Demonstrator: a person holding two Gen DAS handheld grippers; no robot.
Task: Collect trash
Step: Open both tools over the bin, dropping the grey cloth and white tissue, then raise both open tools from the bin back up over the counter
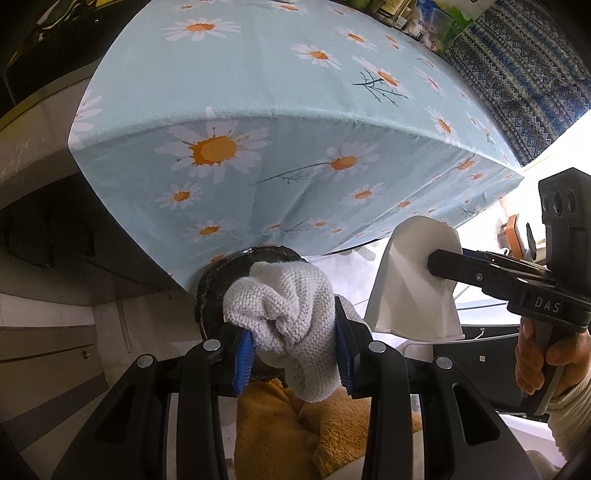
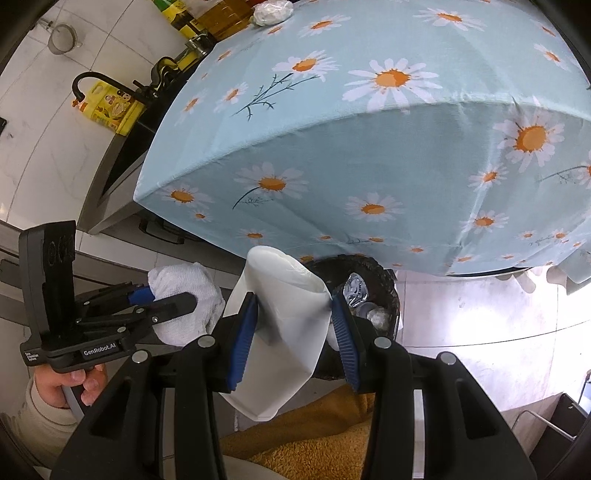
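Observation:
My left gripper (image 1: pixel 293 354) is shut on a crumpled white knitted cloth (image 1: pixel 284 302) and holds it just above a dark round trash bin (image 1: pixel 210 284) on the floor. My right gripper (image 2: pixel 293 332) is shut on a white paper sheet (image 2: pixel 284 314) that hangs down beside the same bin (image 2: pixel 384 280). The bin holds crumpled foil and plastic (image 2: pixel 356 291). In the left wrist view the right gripper (image 1: pixel 439 264) with its paper (image 1: pixel 410 280) is to my right. In the right wrist view the left gripper (image 2: pixel 177 301) with the cloth (image 2: pixel 188 291) is to my left.
A table under a light blue daisy tablecloth (image 1: pixel 258 92) overhangs the bin. A crumpled white wad (image 2: pixel 273 13) lies on its far corner. A counter with bottles (image 2: pixel 110 107) stands left. An orange towel (image 2: pixel 314 443) lies below both grippers. Tiled floor (image 2: pixel 480 314) lies right.

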